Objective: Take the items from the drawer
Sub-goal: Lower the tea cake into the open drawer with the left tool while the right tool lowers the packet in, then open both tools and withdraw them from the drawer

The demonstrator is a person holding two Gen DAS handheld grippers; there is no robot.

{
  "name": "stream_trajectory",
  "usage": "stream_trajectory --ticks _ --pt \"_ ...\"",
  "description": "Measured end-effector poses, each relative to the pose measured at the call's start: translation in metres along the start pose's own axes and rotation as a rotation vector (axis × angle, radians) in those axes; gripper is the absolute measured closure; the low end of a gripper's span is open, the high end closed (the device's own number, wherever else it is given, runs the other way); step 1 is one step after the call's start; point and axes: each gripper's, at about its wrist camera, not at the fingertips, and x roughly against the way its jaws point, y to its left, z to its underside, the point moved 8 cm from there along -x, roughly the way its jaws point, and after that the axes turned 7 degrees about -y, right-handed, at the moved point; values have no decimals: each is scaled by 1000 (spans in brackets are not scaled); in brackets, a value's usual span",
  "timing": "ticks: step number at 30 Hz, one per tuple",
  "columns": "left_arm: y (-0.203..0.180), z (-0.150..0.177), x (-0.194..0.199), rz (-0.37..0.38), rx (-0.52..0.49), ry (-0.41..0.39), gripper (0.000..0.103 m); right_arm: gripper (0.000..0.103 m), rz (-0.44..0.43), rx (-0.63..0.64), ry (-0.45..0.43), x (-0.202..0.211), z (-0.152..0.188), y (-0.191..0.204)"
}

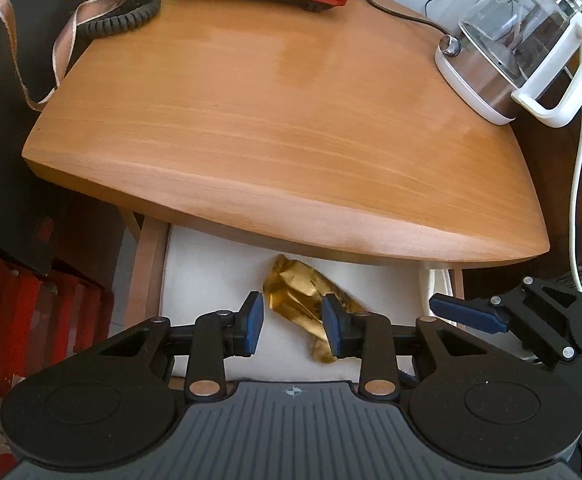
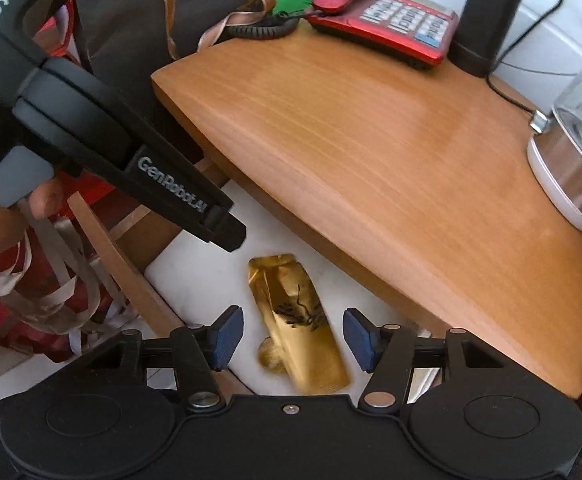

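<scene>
- Nearest, the left gripper is seen with its jaws apart over the open drawer; the right gripper is likewise spread, nothing clamped in either.
- Inside the white-lined drawer a crumpled gold packet lies between the right gripper's pads; whether it is touched cannot be told.
- Part of the packet is hidden behind the left gripper's right pad, and the drawer's back is covered by the tabletop.
- Further off, a kettle stands at the tabletop's right edge, cut off in the right view.
- At the far edge a red phone and a dark flask are set side by side.
</scene>
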Motion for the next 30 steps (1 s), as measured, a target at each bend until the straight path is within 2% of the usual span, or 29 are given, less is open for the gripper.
stream_trajectory --ticks 11,24,30 --pt "-10 5 26 -6 -30 -26 68 44 72 -164 -2 26 4 -5" --pt "-18 24 68 -25 -68 -76 64 40 155 -361 30 62 24 -3" --pt "-17 35 87 -50 -78 -107 61 37 178 -411 27 77 32 1"
